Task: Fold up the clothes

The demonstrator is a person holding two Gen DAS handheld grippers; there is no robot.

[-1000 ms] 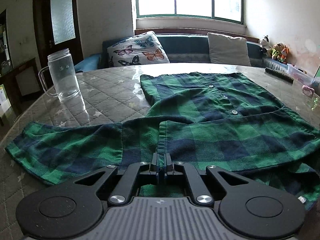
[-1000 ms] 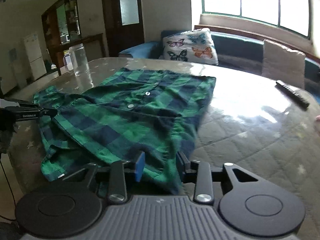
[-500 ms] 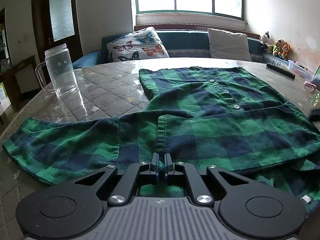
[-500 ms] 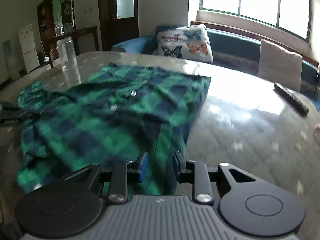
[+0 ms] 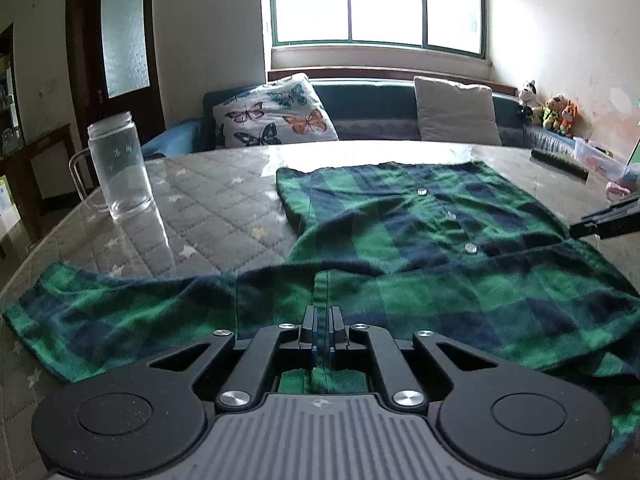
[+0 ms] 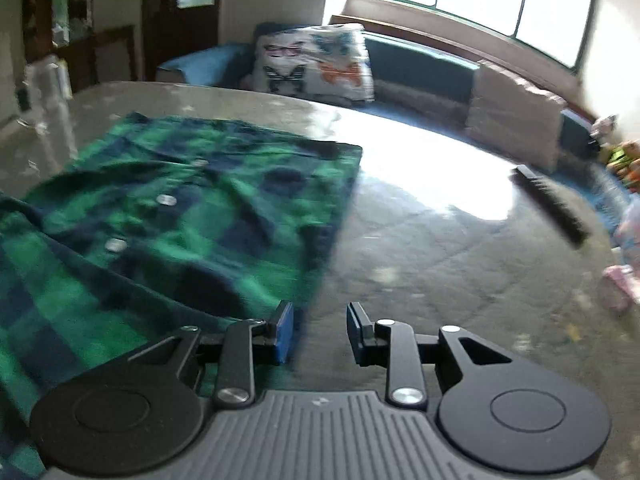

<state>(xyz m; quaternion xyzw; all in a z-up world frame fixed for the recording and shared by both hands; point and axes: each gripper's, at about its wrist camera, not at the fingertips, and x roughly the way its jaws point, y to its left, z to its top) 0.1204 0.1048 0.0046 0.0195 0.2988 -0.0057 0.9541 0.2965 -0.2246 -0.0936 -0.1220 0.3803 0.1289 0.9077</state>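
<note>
The table (image 5: 224,200), covered in a grey quilted cloth with small stars under a glossy sheet, fills most of both views and runs back toward twelve o'clock, where a dark sofa (image 5: 372,100) stands under the window (image 5: 376,0). On the sofa, a butterfly cushion (image 5: 276,116) sits at eleven o'clock in the left wrist view and a plain pale cushion (image 5: 456,110) at one o'clock.

The green and navy plaid shirt (image 5: 420,248) lies spread on the table, buttons up. In the left wrist view it reaches from the centre to four o'clock, with one sleeve (image 5: 120,312) stretched flat toward eight o'clock. In the right wrist view, which is blurred, the shirt (image 6: 180,216) covers nine o'clock through the centre, and its straight edge runs down to just left of the gripper.

A clear glass jar with a handle (image 5: 120,164) stands upright on the bare cloth at ten o'clock, apart from the shirt. A dark remote (image 6: 552,208) lies at two o'clock in the right wrist view, well apart from the shirt.

The left gripper (image 5: 321,328) has its jaws pinched together on a seam of the shirt at six o'clock. The right gripper (image 6: 318,332) has its jaws narrowly apart over bare table, nothing between them, the left pad just beside the shirt's edge; it shows at three o'clock in the left wrist view.
</note>
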